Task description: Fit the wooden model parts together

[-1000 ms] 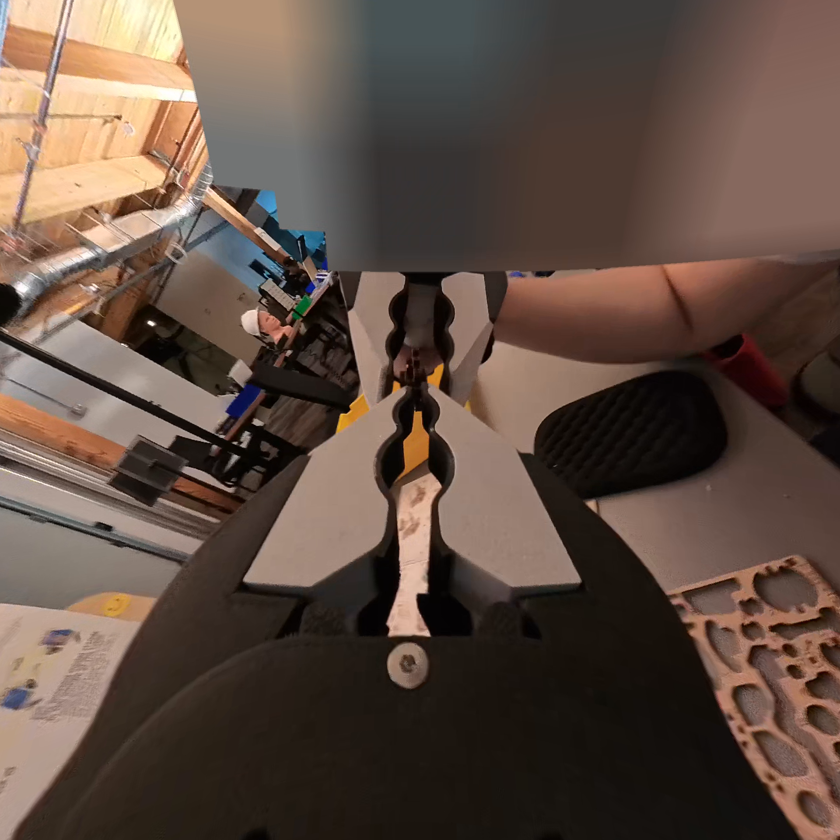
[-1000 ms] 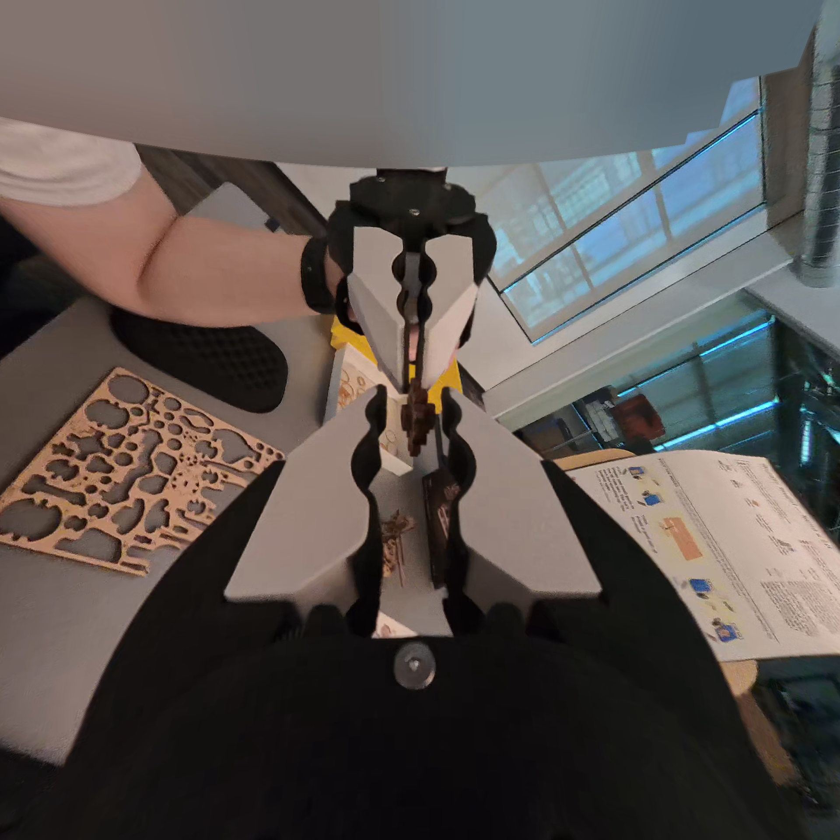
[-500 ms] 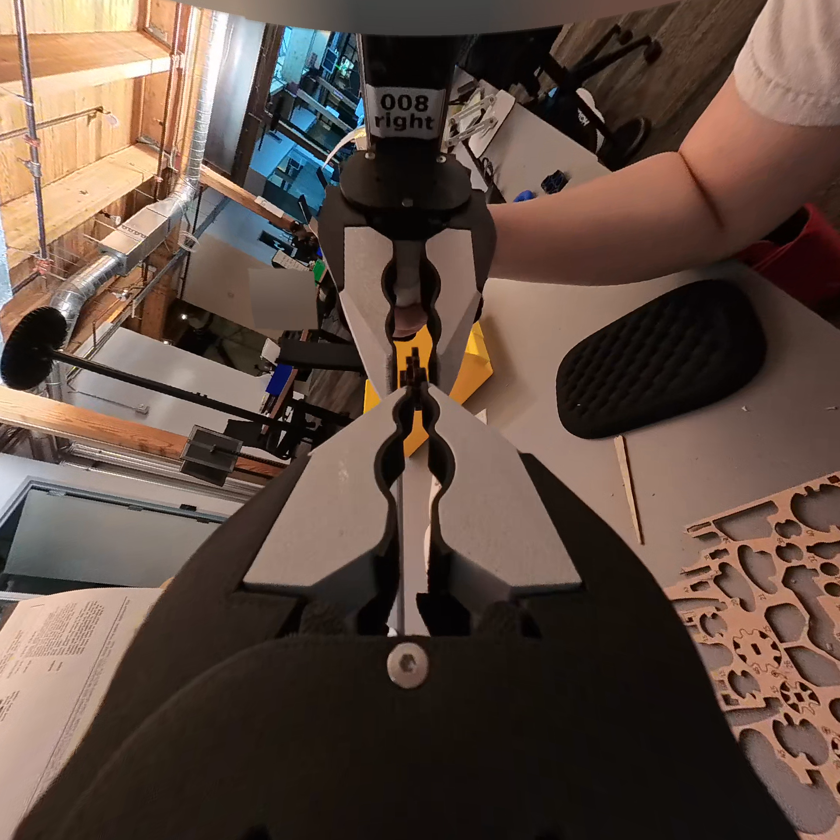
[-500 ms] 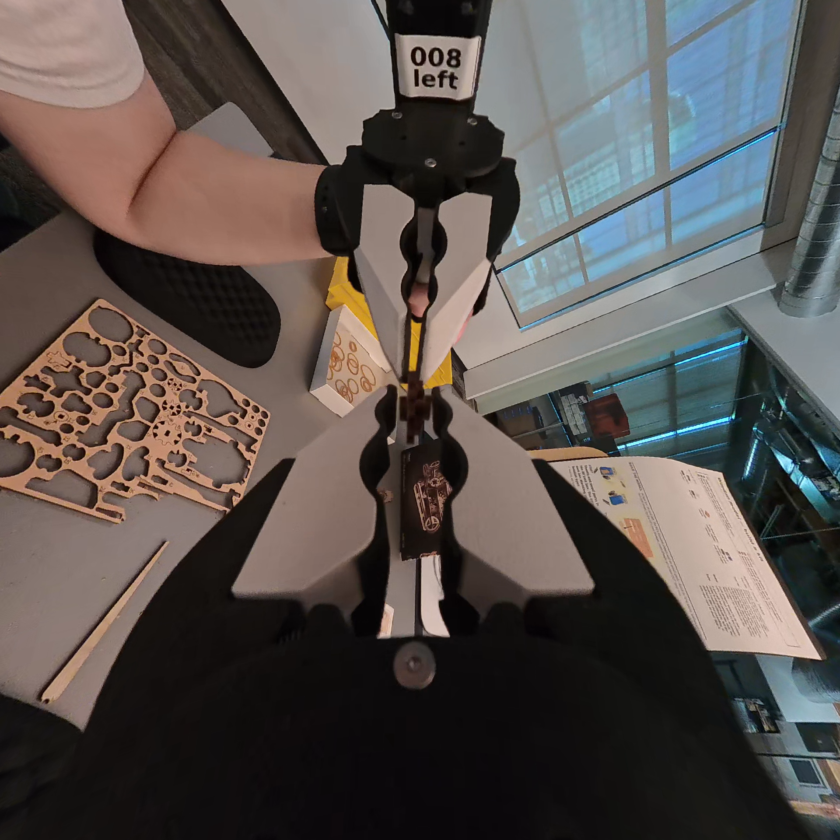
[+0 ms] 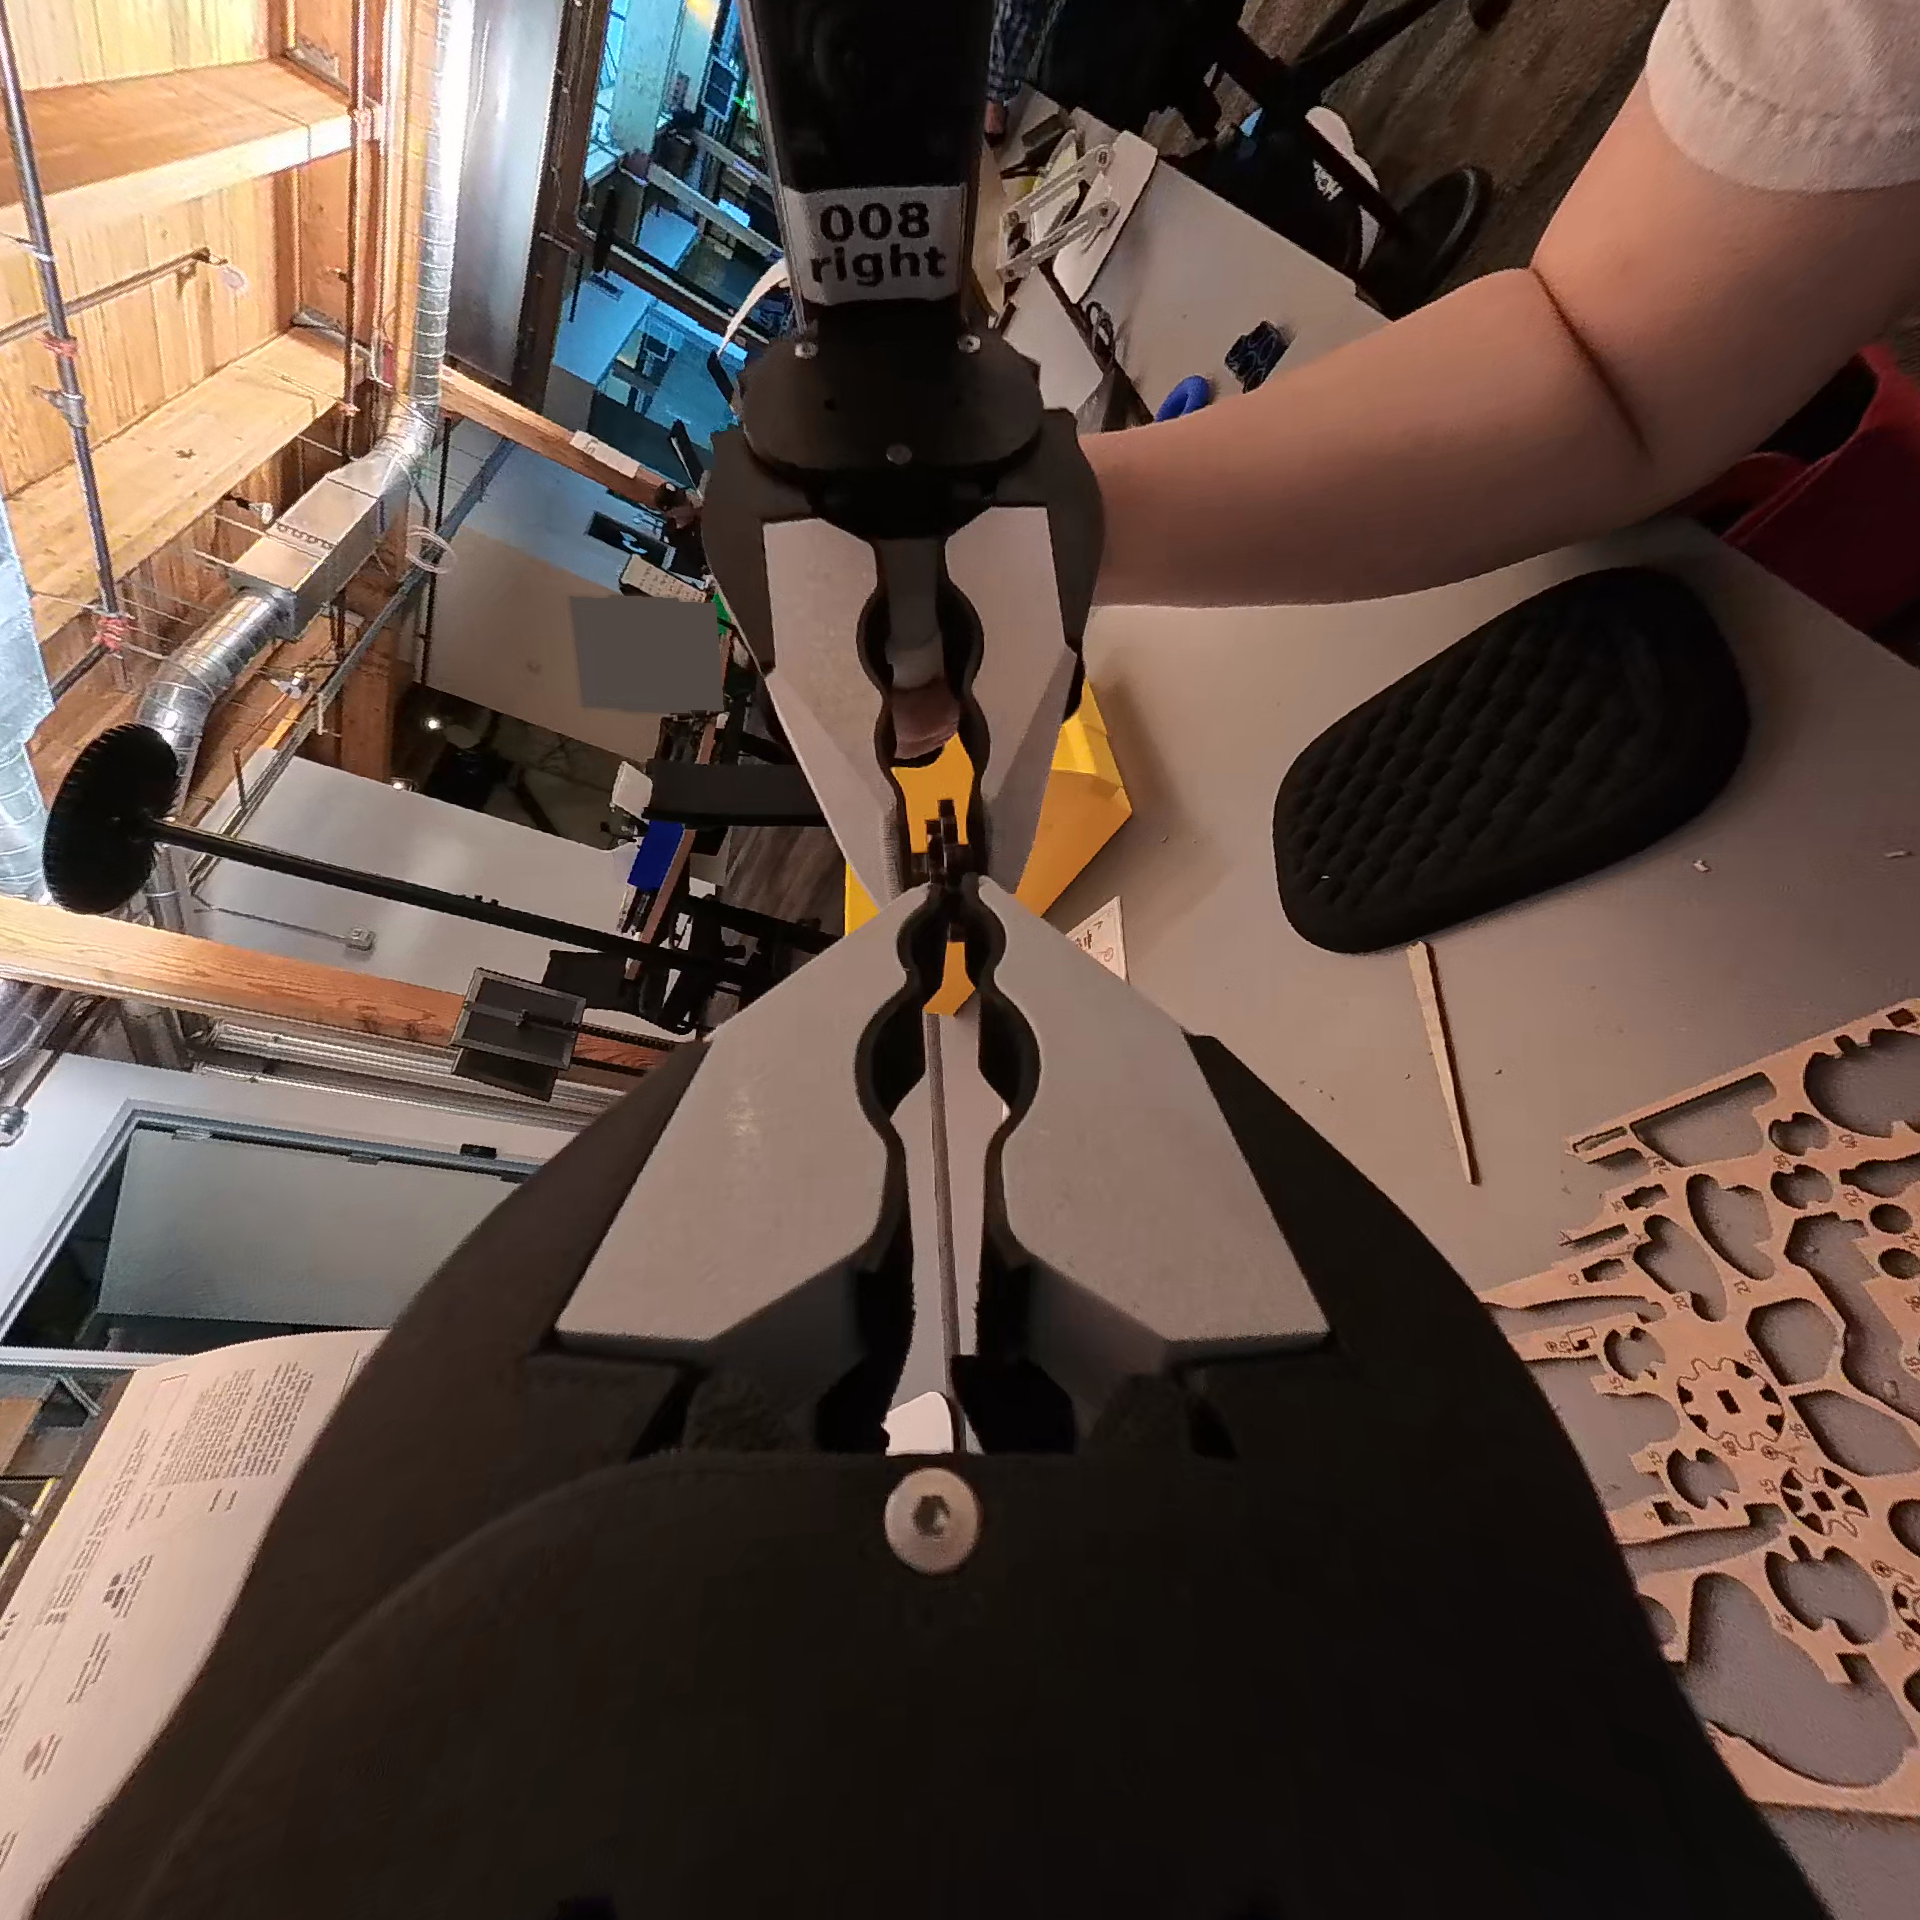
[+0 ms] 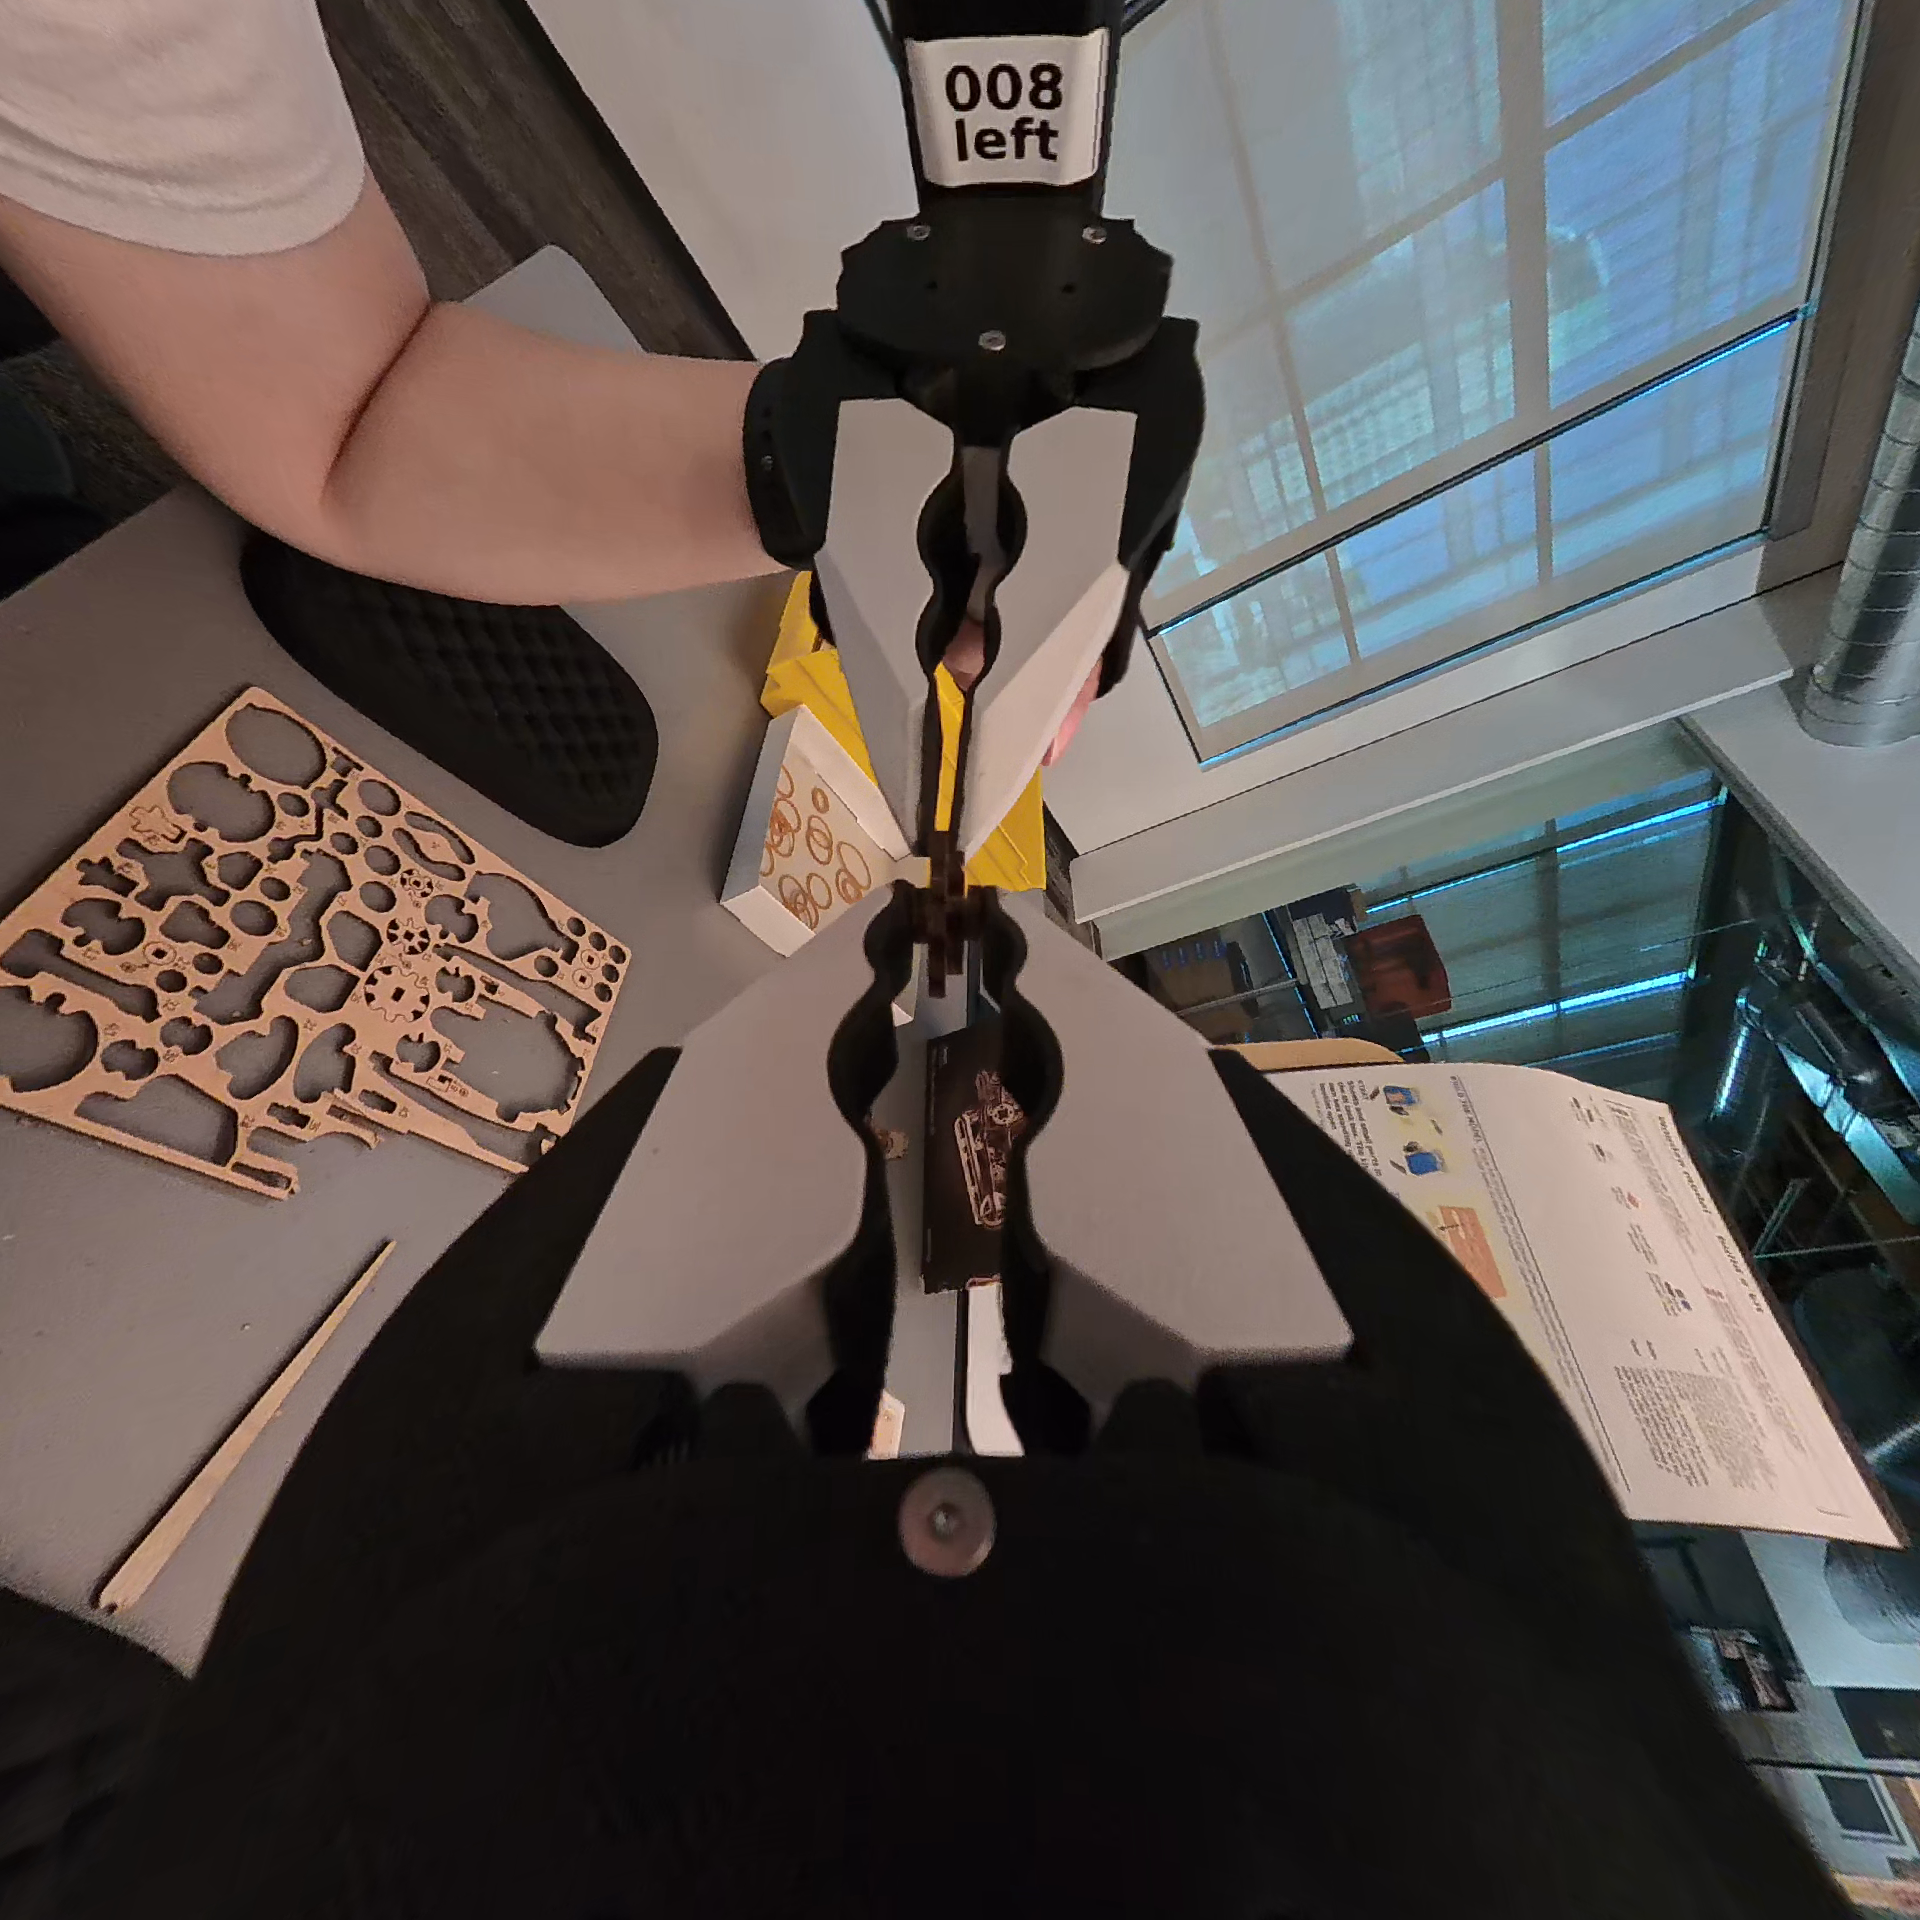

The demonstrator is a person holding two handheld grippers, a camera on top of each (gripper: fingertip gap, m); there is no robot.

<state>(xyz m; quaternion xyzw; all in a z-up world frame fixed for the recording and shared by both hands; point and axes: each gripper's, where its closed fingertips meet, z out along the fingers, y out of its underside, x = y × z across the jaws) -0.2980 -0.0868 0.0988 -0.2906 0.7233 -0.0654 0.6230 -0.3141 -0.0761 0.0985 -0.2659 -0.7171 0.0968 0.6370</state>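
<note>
A: Where are the wooden model parts (image 6: 943,902)?

B: Right where the two tips meet, lifted above the table (image 6: 135,1299). They look dark from here, a small toothed piece and a thin strip, touching at the join.

A: And the jaws?

B: The right gripper (image 6: 943,914) is clenched on the small piece at its very tip. The left gripper (image 5: 948,891) is likewise pinched shut on its part, with the thin strip running back between its fingers. They point nose to nose, I'd judge so that one part can be pushed straight into the other.

A: Why hold at the tips?

B: Probably to leave the joint exposed between them.

A: What lies beyond?

B: Below and left of the right jaws, the punched-out wooden sheet (image 6: 281,956) and a wooden stick (image 6: 244,1423); to their right, an instruction sheet (image 6: 1579,1278).
</note>
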